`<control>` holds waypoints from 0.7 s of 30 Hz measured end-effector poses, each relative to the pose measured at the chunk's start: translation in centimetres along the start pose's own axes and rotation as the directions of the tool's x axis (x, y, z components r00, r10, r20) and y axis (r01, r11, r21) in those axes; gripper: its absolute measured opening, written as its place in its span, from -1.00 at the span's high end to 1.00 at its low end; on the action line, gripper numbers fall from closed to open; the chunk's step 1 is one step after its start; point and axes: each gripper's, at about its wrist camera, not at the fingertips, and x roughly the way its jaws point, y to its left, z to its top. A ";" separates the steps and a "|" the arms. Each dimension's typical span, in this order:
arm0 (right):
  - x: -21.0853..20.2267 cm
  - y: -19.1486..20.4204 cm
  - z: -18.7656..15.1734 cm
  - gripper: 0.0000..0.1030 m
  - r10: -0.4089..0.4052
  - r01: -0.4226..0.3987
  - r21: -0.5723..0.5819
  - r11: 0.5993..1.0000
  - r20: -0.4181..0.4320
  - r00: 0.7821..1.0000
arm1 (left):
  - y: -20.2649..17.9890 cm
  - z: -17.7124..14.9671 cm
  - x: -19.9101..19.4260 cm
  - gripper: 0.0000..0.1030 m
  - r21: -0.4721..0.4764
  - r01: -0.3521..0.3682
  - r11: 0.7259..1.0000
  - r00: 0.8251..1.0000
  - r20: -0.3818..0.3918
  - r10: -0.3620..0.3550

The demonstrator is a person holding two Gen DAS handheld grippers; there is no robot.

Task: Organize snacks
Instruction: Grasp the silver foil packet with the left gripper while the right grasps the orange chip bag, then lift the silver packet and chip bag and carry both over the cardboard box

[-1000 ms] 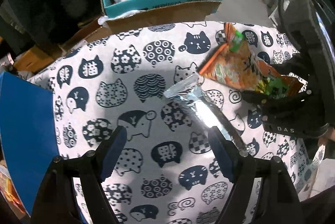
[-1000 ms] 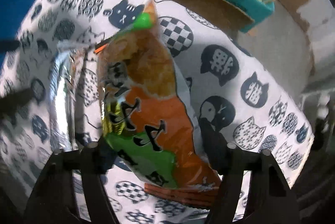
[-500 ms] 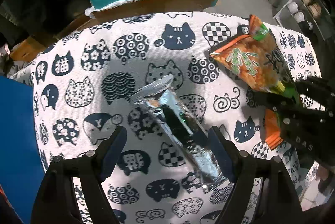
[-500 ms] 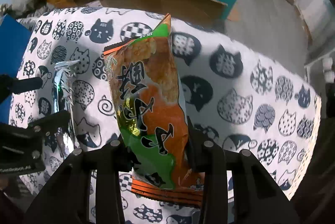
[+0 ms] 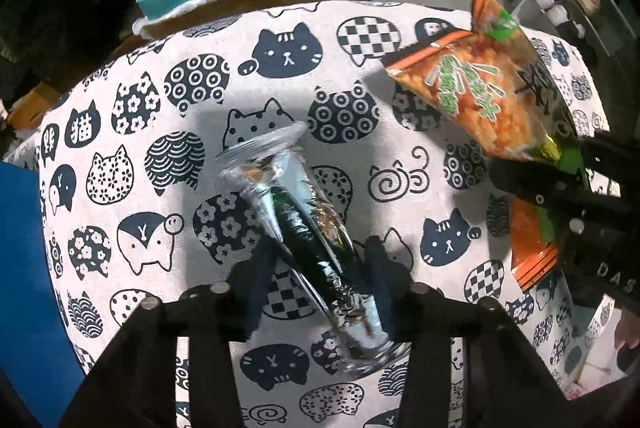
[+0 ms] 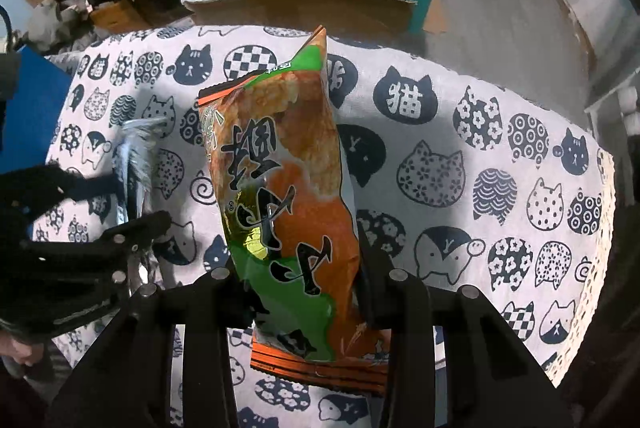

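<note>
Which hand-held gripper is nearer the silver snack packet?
Left. The left hand-held gripper is shut on the silver packet; the right hand-held gripper holds the orange snack bag off to its right.

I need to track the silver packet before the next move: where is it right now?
The silver packet is clamped in the left gripper above the cat-print cloth, left of the orange snack bag held by the right gripper.

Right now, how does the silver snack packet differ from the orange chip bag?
The silver packet is slim and shiny, with dark contents; the orange chip bag is wide, printed in orange and green. The packet sits in the left hand-held gripper, the bag in the right hand-held gripper. Both are clamped near their lower ends.
</note>
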 end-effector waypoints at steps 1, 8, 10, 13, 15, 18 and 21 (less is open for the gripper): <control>-0.3 0.1 -0.1 0.30 0.002 -0.002 0.001 1.000 0.003 1.000 | -0.1 -0.2 -0.1 0.37 0.005 0.003 1.000 1.000 0.004 -0.003; -2.0 0.7 -0.5 0.30 -0.008 0.008 0.006 1.000 0.025 1.000 | 0.9 -1.8 -1.2 0.39 0.020 -0.004 1.000 1.000 0.027 0.003; -2.4 0.9 -0.4 0.30 -0.009 0.009 0.009 1.000 0.029 1.000 | 1.3 -2.0 -1.9 0.39 0.014 -0.005 1.000 0.999 0.042 0.005; -2.9 1.4 -0.5 0.30 -0.010 0.009 0.009 1.000 0.036 0.999 | 1.9 -2.1 -3.3 0.39 0.007 -0.001 1.000 0.998 0.066 0.001; -3.3 1.8 -0.5 0.30 -0.010 0.010 0.006 1.000 0.041 0.999 | 2.2 -2.2 -4.2 0.39 0.007 -0.004 1.000 0.997 0.083 0.004; -4.1 2.5 -0.6 0.30 -0.009 0.010 0.000 1.000 0.051 0.999 | 2.7 -2.6 -5.8 0.39 0.014 -0.017 1.000 0.993 0.115 0.015; -5.0 3.5 -0.6 0.30 -0.011 0.011 -0.007 1.000 0.063 0.998 | 3.0 -3.3 -7.6 0.39 0.017 -0.029 0.999 0.989 0.143 0.027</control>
